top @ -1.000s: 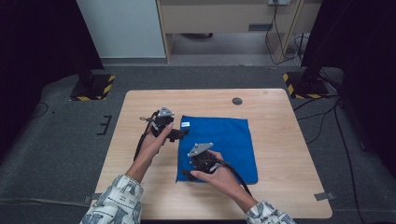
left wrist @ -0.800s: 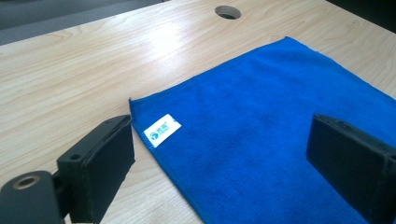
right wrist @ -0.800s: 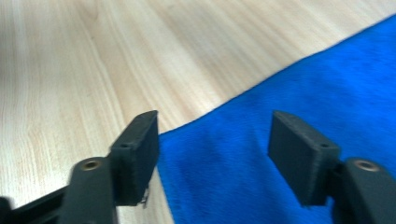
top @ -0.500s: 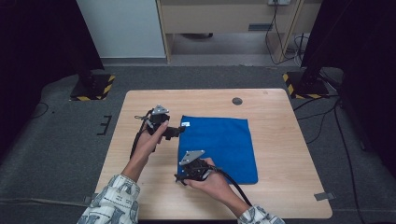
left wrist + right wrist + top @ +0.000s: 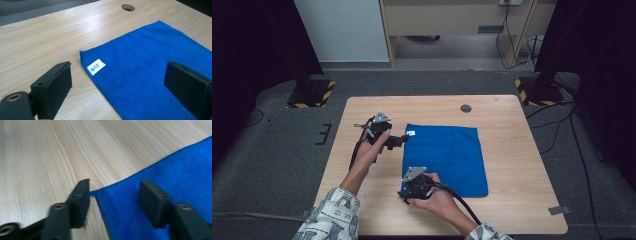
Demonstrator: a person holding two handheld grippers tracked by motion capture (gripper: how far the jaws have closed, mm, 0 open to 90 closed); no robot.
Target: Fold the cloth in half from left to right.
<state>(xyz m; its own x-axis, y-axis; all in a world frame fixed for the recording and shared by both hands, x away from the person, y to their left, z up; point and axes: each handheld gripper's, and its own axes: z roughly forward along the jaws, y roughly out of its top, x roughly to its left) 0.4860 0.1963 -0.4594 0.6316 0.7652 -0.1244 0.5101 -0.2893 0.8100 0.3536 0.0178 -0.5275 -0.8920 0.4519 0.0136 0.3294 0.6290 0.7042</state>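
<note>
The table (image 5: 512, 200) is bare wood around the flat cloth (image 5: 447, 155), so a gripper could pass freely along the far edge, the right side and the left strip. Nothing stands on the cloth, and only a small hole (image 5: 466, 108) breaks the wood beyond it. The left gripper (image 5: 399, 141) at the cloth's far left corner and the right gripper (image 5: 404, 192) at its near left corner crowd that side.
</note>
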